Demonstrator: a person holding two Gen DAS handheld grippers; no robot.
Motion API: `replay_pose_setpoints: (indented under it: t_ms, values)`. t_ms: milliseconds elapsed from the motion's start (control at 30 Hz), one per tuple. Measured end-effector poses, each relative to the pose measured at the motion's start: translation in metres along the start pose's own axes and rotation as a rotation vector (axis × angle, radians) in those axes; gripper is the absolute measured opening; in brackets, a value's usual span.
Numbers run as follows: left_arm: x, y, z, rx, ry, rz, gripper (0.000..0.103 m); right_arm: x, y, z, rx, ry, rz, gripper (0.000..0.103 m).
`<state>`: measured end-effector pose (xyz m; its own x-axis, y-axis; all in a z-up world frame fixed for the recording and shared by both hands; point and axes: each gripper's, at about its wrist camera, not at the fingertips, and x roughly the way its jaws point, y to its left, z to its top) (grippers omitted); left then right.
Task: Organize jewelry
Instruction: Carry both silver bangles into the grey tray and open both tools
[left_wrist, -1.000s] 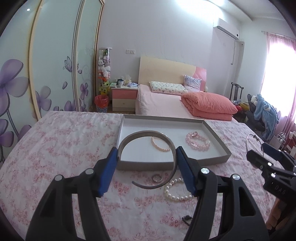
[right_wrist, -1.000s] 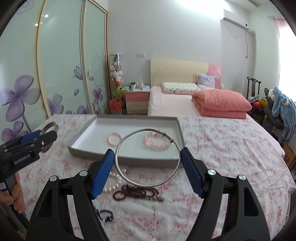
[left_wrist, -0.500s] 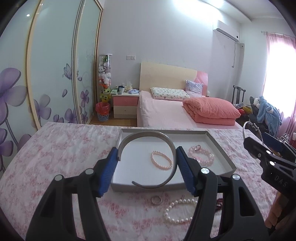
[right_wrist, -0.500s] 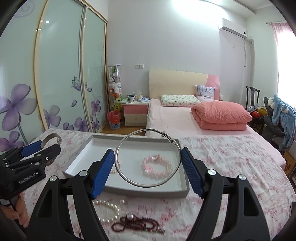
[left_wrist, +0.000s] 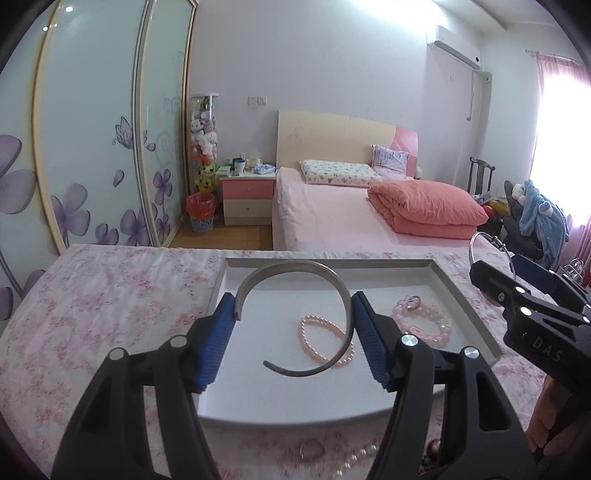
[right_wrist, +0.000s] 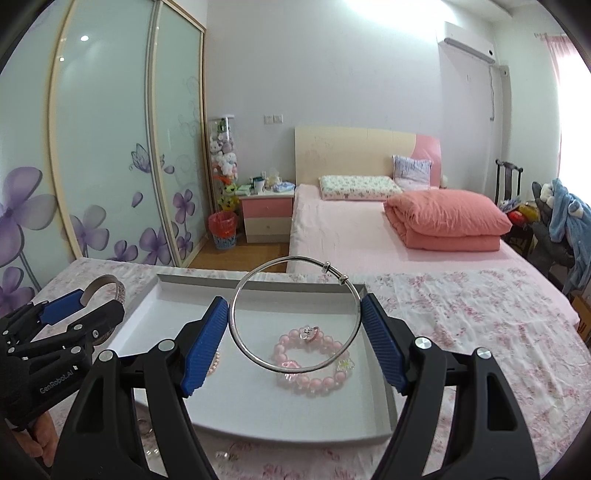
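1. Left tool (left_wrist: 293, 321): the blue pads are closed on an open silver cuff bangle (left_wrist: 306, 280). The cuff is clamped across its width and held above the tray (left_wrist: 465, 295); its open ends point back toward the camera.
2. Right tool (right_wrist: 295, 325): the pads grip a thin silver wire bangle (right_wrist: 295, 314) at its two sides. The ring stands tilted over the tray, with two small sliding beads on its upper right arc.
3. The tray is a shallow grey-white box lid lying on a surface covered with a pink floral cloth (left_wrist: 92, 306).
4. Tray contents: a small pink pearl bracelet (left_wrist: 325, 341) near the middle, and a chunky pink bead bracelet (right_wrist: 312, 360) with a heart charm to its right. The two lie apart, not touching.
5. From the left wrist view, the cuff's lower end overlaps the pearl bracelet in the picture; whether they touch cannot be told.
6. On the cloth in front of the tray's near rim: a small ring (left_wrist: 312, 448) and part of a white pearl strand (left_wrist: 354, 461), cut off by the frame edge.
7. Both tools sit side by side over the tray, left one toward its left half, right one toward its right half.
8. Background: pink bed (right_wrist: 351, 236) with a folded orange quilt (right_wrist: 447, 221), and a wardrobe with purple flower panels (right_wrist: 110, 166).
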<state>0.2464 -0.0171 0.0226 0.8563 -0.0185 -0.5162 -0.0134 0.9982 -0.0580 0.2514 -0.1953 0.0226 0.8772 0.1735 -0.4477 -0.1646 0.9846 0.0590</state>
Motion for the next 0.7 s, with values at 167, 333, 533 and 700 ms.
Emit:
replay_pose_setpoints:
  t_ms: [167,333,533,700]
  values:
    - [0.024,0.001,0.000,0.001,0.032,0.004,0.062,0.027,-0.004,-0.008,0.023,0.065,0.009,0.074]
    - [0.043,0.005,-0.002,-0.004,0.066,-0.001,0.062,0.046,-0.004,-0.014,0.033,0.123,0.012,0.074]
    - [0.058,0.005,-0.003,-0.008,0.102,-0.017,0.063,0.062,-0.008,-0.015,0.058,0.186,0.025,0.074]
    - [0.066,0.007,-0.005,-0.027,0.133,-0.030,0.063,0.072,-0.007,-0.020,0.070,0.241,0.037,0.075]
